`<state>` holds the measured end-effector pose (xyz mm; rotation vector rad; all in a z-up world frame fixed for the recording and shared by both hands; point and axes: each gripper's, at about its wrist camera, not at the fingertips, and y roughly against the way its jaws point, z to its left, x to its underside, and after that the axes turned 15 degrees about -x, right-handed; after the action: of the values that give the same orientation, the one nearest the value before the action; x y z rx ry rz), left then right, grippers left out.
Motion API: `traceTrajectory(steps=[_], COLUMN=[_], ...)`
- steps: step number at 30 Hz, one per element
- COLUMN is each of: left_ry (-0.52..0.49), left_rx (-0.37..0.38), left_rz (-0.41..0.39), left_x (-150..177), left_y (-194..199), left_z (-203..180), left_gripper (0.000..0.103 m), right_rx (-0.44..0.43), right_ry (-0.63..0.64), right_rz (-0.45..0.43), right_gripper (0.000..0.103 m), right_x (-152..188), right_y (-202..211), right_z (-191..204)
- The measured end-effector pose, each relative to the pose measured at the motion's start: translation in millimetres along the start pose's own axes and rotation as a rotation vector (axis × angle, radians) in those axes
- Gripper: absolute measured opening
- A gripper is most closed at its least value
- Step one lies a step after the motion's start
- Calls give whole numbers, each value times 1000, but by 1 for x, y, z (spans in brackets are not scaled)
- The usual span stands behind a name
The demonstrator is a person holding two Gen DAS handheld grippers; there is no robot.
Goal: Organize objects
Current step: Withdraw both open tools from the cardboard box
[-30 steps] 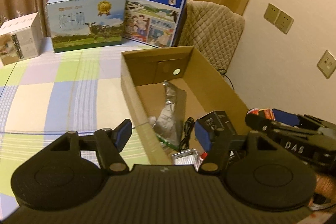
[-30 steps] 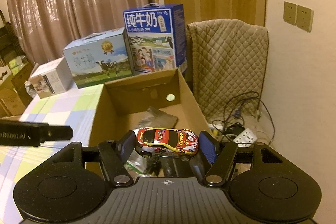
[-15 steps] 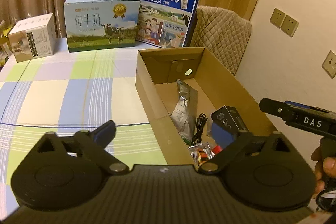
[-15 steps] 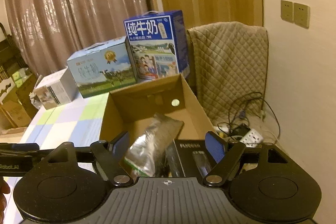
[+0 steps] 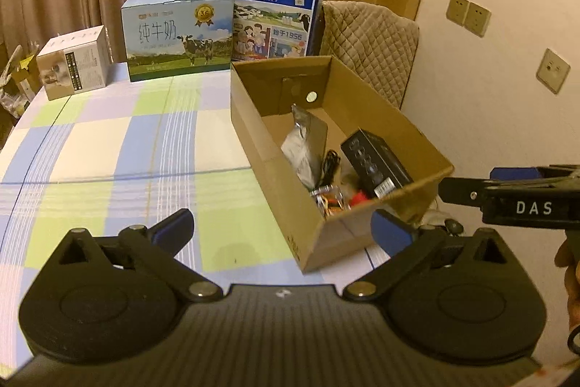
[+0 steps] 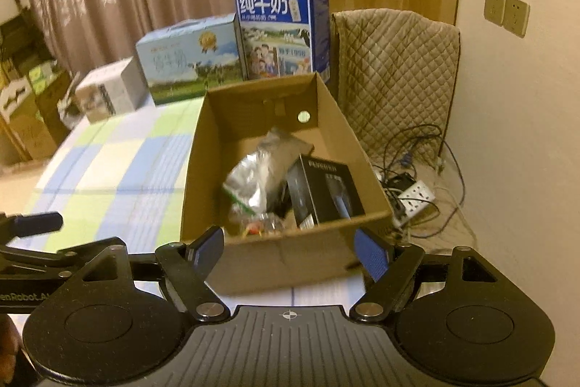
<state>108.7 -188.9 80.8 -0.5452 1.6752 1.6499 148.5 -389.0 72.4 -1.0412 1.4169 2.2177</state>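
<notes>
An open cardboard box (image 5: 250, 136) (image 6: 194, 176) stands on the checked tablecloth (image 5: 108, 140). Inside lie a silver foil bag (image 5: 306, 144) (image 6: 253, 176), a black carton (image 5: 373, 162) (image 6: 326, 191), a black cable (image 5: 328, 165) and a red-yellow toy car (image 5: 330, 200) (image 6: 257, 225), partly hidden by the near wall. My left gripper (image 5: 282, 229) hovers before the box's near corner, its jaws opening wide with nothing held between them. My right gripper (image 6: 290, 251) is open and empty just short of the box's near wall.
Two milk cartons (image 5: 177, 38) (image 5: 275, 13) and a small white box (image 5: 72, 64) line the table's far edge. A quilted chair cover (image 6: 395, 75) stands right of the box. A power strip (image 6: 413, 196) with tangled cables lies on the floor beside it.
The toy car that sat between my right fingers now lies in the box. Both grippers have drawn back from the box, and the left jaws have spread much wider.
</notes>
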Motion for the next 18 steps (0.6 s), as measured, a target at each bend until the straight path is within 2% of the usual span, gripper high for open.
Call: traceTrajectory(steps=[6, 18], left_ry=[0, 23], left_rx=[-14, -28], left_rz=[36, 66], left_x=[23, 41], left_y=[15, 36], left_z=[1, 12], left_gripper=[102, 102], right_rx=[25, 16], right_ry=[32, 27], right_rz=[27, 42], right_gripper=[76, 76], right_x=[24, 54], right_y=[15, 23], right_z=[12, 33])
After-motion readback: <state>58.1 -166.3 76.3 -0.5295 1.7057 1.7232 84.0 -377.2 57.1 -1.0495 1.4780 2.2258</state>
